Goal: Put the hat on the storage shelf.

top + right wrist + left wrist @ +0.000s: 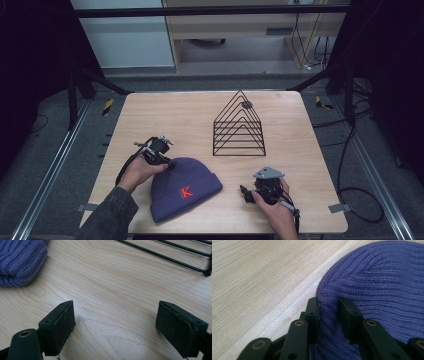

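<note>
1. We see the beanie [185, 188] lying flat on the table [150, 115], near its front edge, between the two hands; a red letter faces up.
2. The left gripper [167, 161] sits at the beanie's crown edge. In the left gripper view its jaws are pinched on a fold of the purple knit [329, 315], so we read them as clamped on the beanie.
3. The right gripper [244, 192] rests just right of the beanie, apart from it. Its jaws stand wide apart over bare wood, with nothing between them; the cuff [22, 262] lies ahead to one side.
4. The wire rack [239, 127] stands farther back, well apart from the beanie.
5. We judge the step in hand to be the first grasp. The next move likely calls for the right gripper to reach the cuff and close on it, so both ends are held before any lift.
</note>
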The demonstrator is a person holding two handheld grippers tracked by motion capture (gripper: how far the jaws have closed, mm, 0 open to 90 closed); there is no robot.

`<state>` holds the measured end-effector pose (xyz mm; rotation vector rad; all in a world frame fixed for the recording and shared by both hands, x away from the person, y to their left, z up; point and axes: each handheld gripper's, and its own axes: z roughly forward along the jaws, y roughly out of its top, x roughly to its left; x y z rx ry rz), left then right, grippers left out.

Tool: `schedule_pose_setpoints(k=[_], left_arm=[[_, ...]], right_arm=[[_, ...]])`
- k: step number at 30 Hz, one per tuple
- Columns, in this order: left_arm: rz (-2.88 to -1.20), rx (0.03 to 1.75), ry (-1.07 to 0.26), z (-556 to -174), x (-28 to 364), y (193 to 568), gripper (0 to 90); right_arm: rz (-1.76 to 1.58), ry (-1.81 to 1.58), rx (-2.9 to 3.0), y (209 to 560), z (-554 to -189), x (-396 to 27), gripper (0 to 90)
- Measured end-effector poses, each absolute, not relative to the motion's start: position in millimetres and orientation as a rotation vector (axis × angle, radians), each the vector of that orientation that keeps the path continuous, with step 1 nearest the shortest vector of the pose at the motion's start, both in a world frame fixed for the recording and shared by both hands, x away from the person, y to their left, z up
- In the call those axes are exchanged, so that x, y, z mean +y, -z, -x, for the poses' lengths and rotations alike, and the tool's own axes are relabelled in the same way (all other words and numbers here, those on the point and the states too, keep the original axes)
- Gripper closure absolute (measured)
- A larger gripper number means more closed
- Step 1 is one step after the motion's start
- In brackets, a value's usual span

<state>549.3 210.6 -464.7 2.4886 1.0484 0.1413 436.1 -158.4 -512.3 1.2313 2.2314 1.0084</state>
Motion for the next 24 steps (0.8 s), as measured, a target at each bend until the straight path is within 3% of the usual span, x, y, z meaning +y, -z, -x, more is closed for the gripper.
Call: schedule_pose_setpoints(k=[12, 18, 24], left_arm=[[-2.453, 1.019, -0.198, -540, 214, 462, 80.6], [-2.394, 0.975, -0.288, -526, 215, 443, 81.1], [-2.322, 0.874, -0.459, -504, 208, 412, 81.1]], right_arm=[[-1.232, -1.009, 2.231, 512, -436, -158, 15.7], [-1.232, -1.008, 2.231, 512, -436, -158, 15.7], [-1.232, -1.008, 2.231, 512, -436, -158, 15.7]])
